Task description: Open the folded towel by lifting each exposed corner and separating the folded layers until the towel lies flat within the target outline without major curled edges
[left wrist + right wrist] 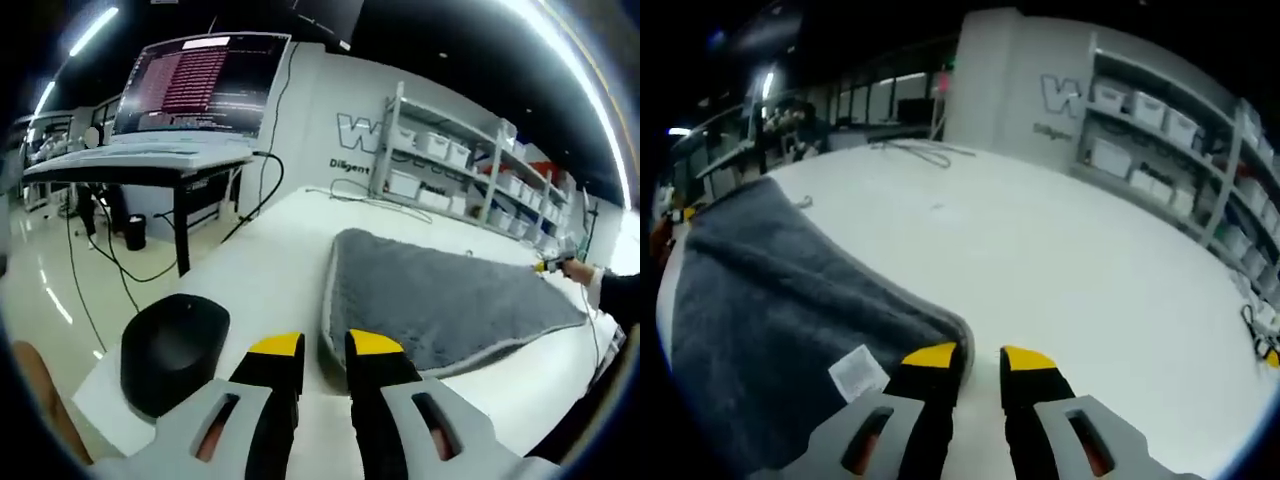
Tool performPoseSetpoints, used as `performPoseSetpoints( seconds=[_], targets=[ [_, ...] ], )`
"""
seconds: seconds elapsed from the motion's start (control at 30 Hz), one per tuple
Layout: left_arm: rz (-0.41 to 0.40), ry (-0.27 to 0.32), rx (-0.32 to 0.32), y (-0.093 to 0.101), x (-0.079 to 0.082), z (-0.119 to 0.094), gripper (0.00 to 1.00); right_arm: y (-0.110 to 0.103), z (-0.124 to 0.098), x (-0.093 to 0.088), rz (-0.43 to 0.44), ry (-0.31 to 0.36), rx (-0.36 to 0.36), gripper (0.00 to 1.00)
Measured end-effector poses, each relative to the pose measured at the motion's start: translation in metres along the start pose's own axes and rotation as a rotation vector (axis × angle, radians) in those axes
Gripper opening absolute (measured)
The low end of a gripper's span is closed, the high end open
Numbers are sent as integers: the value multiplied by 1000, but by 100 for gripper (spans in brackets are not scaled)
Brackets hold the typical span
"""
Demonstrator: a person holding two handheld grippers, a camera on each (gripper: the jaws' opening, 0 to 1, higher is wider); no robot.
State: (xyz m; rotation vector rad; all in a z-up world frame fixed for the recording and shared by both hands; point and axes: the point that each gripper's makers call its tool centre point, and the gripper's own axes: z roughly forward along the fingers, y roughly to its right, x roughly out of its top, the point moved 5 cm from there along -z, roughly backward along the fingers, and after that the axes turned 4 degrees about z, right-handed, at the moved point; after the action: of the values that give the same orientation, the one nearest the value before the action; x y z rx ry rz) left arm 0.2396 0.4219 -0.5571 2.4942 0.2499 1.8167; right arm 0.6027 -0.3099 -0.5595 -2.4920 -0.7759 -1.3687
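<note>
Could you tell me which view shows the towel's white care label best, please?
The right gripper view: the white label lies on the grey towel beside the right gripper. The left gripper view shows the towel without a visible label.

We find ourselves in a laboratory or technical workshop: metal shelving stocked with white storage bins, a large monitor showing lines of text on a black desk, trailing cables, ceiling strip lights, wall lettering, and a broad white worktop.

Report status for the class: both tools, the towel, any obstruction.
Left tool open, empty, at the grey towel corner. Right tool open, empty, beside the towel's tagged edge. Black round object left of the towel, apart.
</note>
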Motion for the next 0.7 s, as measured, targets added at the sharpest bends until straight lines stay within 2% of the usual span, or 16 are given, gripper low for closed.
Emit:
performPoseSetpoints(
  seconds=[0.23,0.33,0.7],
  targets=[
    [51,12,-15,5,12,7,18,1,-13,-1,-43,16,-23,13],
    [69,6,-18,7,16,12,20,4,-22,-4,-18,39,-29,13],
    [115,16,-67,20,35,42,24,-10,-49,-20,-7,74,19,12]
  ],
)
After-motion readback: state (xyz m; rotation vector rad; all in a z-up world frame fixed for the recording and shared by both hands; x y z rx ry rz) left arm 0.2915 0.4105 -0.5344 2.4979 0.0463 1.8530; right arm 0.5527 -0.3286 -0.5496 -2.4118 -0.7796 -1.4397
